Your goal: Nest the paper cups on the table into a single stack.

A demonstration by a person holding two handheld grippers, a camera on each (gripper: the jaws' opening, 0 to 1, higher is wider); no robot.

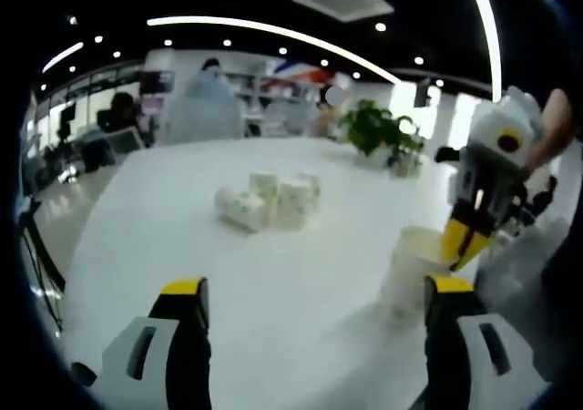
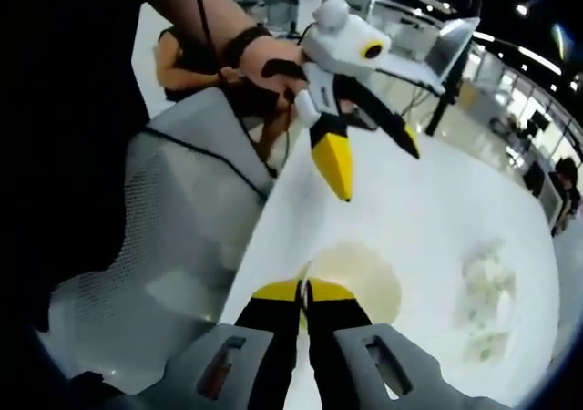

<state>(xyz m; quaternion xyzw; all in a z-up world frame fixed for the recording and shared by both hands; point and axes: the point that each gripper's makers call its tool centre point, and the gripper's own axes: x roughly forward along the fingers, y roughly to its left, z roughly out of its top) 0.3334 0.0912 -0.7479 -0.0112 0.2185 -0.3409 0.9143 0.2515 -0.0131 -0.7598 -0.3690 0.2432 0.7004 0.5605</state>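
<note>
White table [image 1: 273, 273], loose cups [image 1: 271, 200] apparently toppled, potted plant [image 1: 378, 129] behind.

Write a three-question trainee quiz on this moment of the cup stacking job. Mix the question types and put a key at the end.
1. True or false: the left gripper has its jaws spread wide with nothing between them.
2. Multiple choice: the right gripper has its jaws pinched on A) a potted plant, B) the rim of the nearest paper cup, C) a chair back.
3. Fill in: the other paper cups sit in a loose ____ farther out on the white table, one of them lying on its side.

Key: 1 true; 2 B; 3 cluster.
</note>
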